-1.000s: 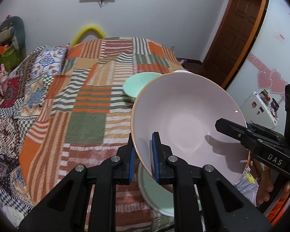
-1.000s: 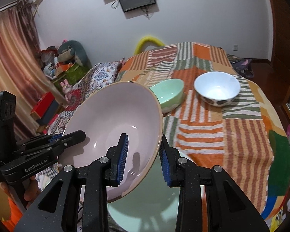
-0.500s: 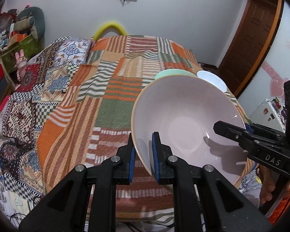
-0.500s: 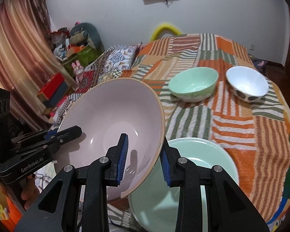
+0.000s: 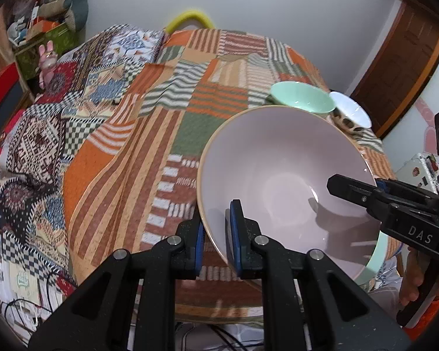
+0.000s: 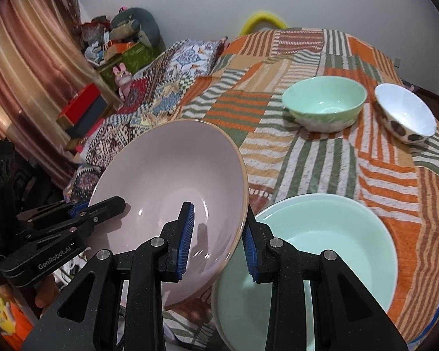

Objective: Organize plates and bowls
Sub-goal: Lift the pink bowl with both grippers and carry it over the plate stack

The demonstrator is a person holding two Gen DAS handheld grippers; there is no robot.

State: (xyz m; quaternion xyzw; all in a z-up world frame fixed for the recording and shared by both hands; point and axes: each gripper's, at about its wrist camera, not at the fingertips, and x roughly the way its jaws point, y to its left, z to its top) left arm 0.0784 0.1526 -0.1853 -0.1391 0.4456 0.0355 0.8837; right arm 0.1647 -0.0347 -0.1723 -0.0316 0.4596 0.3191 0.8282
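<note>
I've got both tongs clamped on the pink bowl (image 6: 172, 193), one on each side of its rim. The left tongs (image 5: 215, 234) pinch the near-left edge, pads tight on the wall with the rim between them. The right tongs (image 6: 216, 239) bite the opposite edge, one pad inside, one outside. The bowl hangs tilted between them, its mouth tipped toward me, and as far as I can judge it touches nothing underneath.

Taking the pink bowl as my landmark: just beside it to the right and lower sits the big green plate (image 6: 322, 251), on the near edge of the striped bedspread (image 6: 322, 158). Its rim peeks out under the bowl's right side in the left view too. Well beyond the bowl, farther up the bedspread, stand the small green bowl (image 6: 325, 105) and, next to that, the white spotted bowl (image 6: 406, 117).

My guess is the bowl goes onto that green plate. To do it well I'd level the bowl first, both hands together so neither grip twists the rim. Then carry it across until its base is over the plate's middle and lower slowly. The risk is clipping the plate's near rim with the tilted underside. I'd let go only once it sits flat.
</note>
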